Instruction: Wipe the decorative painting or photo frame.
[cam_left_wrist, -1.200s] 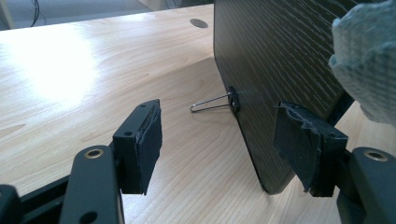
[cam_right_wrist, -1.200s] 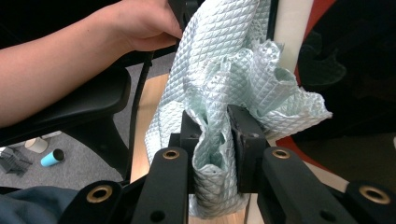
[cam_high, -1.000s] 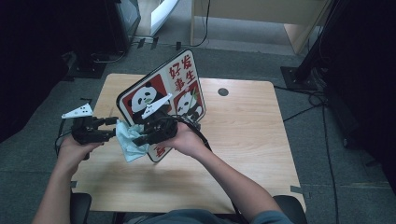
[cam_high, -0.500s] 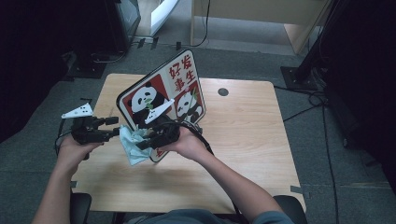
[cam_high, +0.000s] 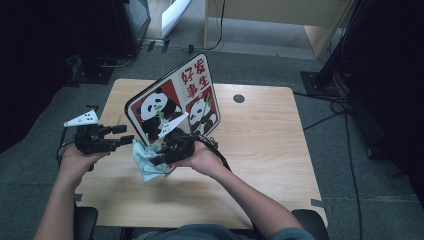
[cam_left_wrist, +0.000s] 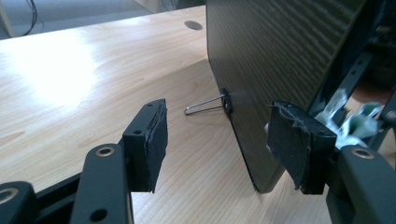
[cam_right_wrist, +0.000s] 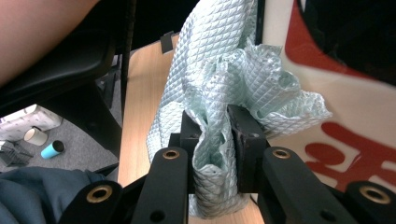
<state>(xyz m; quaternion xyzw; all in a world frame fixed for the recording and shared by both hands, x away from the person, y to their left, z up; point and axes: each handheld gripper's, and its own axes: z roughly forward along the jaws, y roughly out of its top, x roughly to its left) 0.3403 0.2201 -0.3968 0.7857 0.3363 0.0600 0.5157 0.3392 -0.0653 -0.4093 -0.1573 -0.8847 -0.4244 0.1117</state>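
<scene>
Pale green cloth (cam_right_wrist: 219, 88) is bunching in the right tool (cam_right_wrist: 217, 135), pressing the board's (cam_high: 172, 102) printed face. Left tool (cam_left_wrist: 217, 140) is gaping wide, straddling the board's edge, nearer its back.

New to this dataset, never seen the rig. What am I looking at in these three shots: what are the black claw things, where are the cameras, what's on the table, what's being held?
No robot here: a person at a wooden table holds a hand-operated two-jaw gripper in each hand.

The high view looks down from above the person. The other two pictures come from cameras riding on the grippers, looking along their black jaws.

A board printed with pandas and red characters stands tilted on the table. The left gripper view shows its dark back and a small wire clip on it.

The right gripper is shut on a pale green quilted cloth, pressed against the board's printed face. The left gripper is open, its jaws standing either side of the board's edge.
</scene>
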